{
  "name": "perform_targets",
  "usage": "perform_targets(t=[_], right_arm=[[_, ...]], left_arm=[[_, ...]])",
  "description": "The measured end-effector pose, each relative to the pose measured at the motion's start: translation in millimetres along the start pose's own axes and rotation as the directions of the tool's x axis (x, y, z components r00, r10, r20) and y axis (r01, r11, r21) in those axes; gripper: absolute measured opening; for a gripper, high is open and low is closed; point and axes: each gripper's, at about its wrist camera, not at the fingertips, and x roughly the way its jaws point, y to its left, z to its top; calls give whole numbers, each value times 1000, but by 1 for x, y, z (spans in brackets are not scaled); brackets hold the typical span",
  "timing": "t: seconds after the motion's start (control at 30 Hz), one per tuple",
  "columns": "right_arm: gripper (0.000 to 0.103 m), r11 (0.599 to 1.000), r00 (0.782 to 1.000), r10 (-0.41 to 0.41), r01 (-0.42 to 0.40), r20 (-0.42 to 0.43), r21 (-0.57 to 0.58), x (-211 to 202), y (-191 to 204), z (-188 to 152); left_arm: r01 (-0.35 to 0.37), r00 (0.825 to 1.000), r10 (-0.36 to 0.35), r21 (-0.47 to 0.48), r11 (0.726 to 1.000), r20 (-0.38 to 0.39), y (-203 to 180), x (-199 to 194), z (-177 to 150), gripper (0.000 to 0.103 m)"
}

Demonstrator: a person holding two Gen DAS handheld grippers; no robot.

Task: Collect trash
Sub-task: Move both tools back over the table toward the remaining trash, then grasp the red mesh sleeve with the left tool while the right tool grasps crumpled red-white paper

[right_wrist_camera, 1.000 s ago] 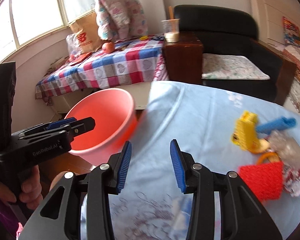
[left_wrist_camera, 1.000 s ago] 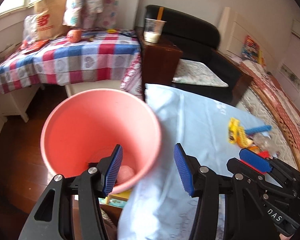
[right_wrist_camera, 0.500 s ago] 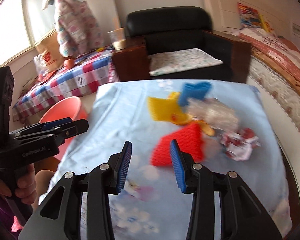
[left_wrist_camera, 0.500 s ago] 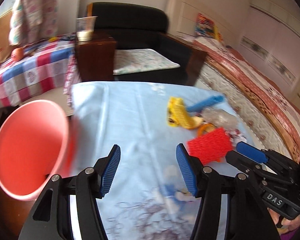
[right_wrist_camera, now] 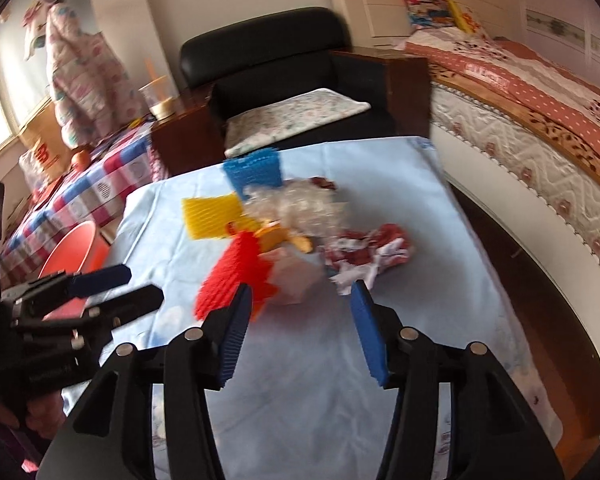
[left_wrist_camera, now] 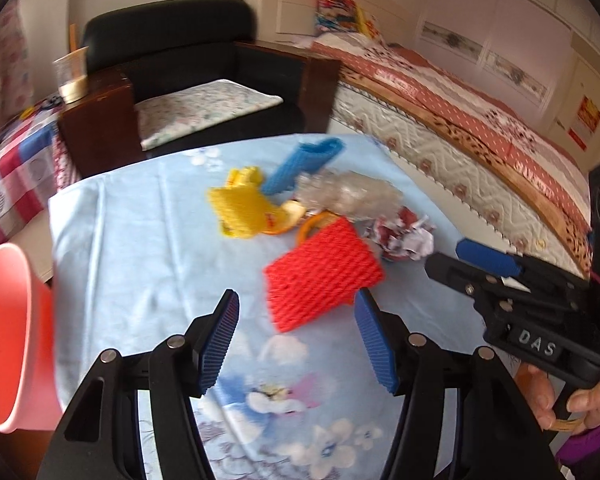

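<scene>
Reaching toward a pile of trash on the desk [left_wrist_camera: 112, 240] with two empty hand-held grippers.

Both the left hand-held gripper [left_wrist_camera: 296, 338] and the right hand-held gripper [right_wrist_camera: 300, 330] are wide open and hold nothing. Just past them lies a red foam net [left_wrist_camera: 320, 278]. Right of it sits a crumpled red and white wrapper [left_wrist_camera: 404, 234]. Farther back are a yellow foam net [left_wrist_camera: 242, 208], a clear plastic wad [left_wrist_camera: 348, 192] and a blue foam net [left_wrist_camera: 304, 162], all close together. A pink bucket [left_wrist_camera: 8, 340] stands beside the desk on the left.
</scene>
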Motion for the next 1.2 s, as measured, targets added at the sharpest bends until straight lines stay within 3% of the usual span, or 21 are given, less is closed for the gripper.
perform_targets(t=[0.23, 0.67, 0.8, 0.93, 1.0, 1.2], right_arm=[[53, 996, 999, -52, 53, -11, 65, 15, -29, 5], [53, 972, 994, -30, 53, -102, 227, 58, -62, 13], [52, 970, 993, -33, 59, -114, 236, 63, -63, 12], [34, 970, 991, -42, 72, -129, 231, 69, -64, 12], [19, 968, 989, -45, 78, -140, 239, 71, -66, 10], [9, 967, 990, -59, 89, -132, 240, 66, -68, 7]], left_arm=[[-27, 999, 29, 65, 997, -31, -30, 23, 6, 59], [-108, 990, 118, 140, 984, -72, -57, 59, 10, 59], [-114, 989, 127, 143, 983, -81, -58, 64, 9, 50], [-110, 989, 122, 132, 985, -83, -56, 67, 10, 46], [-111, 989, 123, 135, 985, -79, -57, 66, 10, 42], [-106, 991, 116, 135, 985, -67, -57, 64, 10, 28]])
